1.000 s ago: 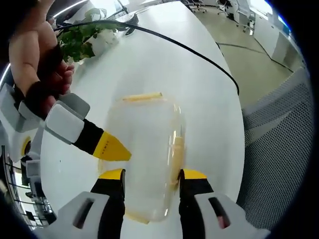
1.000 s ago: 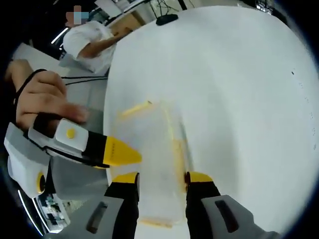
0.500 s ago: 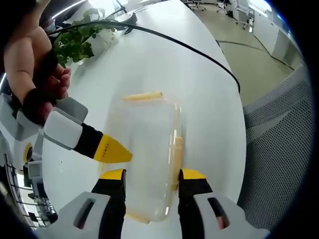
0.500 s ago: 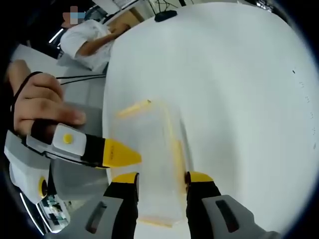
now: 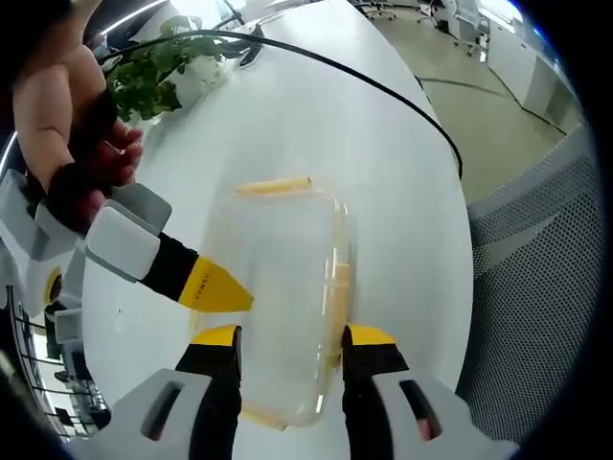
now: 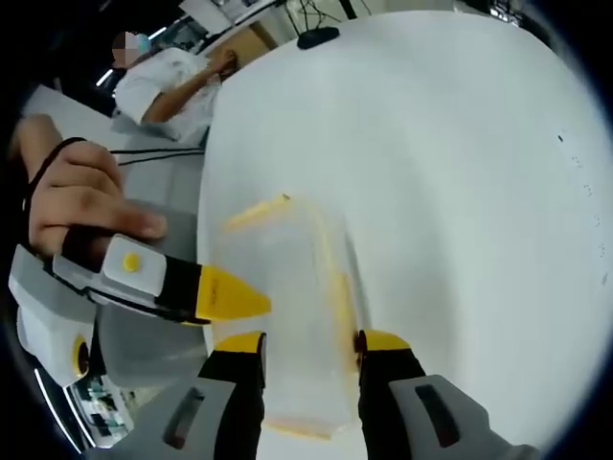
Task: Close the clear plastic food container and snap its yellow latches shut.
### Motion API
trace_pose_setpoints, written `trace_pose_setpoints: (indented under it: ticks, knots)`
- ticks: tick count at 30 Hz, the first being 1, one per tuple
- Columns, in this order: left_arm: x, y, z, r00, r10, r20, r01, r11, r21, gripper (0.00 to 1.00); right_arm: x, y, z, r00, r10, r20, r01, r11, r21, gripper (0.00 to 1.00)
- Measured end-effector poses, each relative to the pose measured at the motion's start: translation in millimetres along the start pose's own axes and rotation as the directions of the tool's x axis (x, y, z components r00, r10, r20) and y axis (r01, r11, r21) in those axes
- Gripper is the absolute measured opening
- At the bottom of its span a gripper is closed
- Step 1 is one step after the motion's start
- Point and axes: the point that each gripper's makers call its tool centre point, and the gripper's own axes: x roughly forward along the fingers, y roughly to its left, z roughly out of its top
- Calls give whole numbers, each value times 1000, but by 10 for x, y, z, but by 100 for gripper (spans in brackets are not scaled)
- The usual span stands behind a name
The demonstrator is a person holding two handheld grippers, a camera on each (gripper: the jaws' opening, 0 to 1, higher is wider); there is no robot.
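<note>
The clear rectangular plastic food container [image 5: 287, 287] lies on the white counter [image 5: 316, 125], lid on top, near the counter's edge on the side of the grey mesh office chair [image 5: 536, 287]. One yellow latch [image 5: 274, 186] runs along its far short side; a second yellow latch [image 5: 341, 292] runs along the long side nearest the chair.

Left gripper [image 5: 290, 337] — in the left gripper view its two black, yellow-tipped jaws stand apart on either side of the container's near end, one tip at each long side. Contact cannot be confirmed; the jaws are moderately wide and not visibly clamped.

Right gripper [image 6: 312, 343] — in the right gripper view its jaws likewise straddle the container [image 6: 302, 326], set apart at about the container's width, with the side latch [image 6: 339, 297] just beside one tip. Whether they press on it I cannot tell.

Each view also catches the other gripper, entering from the side with a yellow tip resting at the container's long edge, and a bare hand [image 6: 81, 206] wrapped on its handle.

At the counter's far end stand a green leafy plant [image 5: 158, 72] and a black cable [image 5: 383, 96] curving across the surface. A person in a white shirt [image 6: 172, 86] sits beyond the counter edge.
</note>
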Motion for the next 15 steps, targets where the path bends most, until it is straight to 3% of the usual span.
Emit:
trace_pose_setpoints:
  ticks: [5,15]
  knots:
    - [-4,-3,0,1000,0,-6,0,1000,4,41,1,15,-1,1000,-12,8,12,1000,-8,39]
    - [-18,-13,-16,999,-38,-20,38,998,47,43,-27,41,46,996,-85,29,87,989,-115,38]
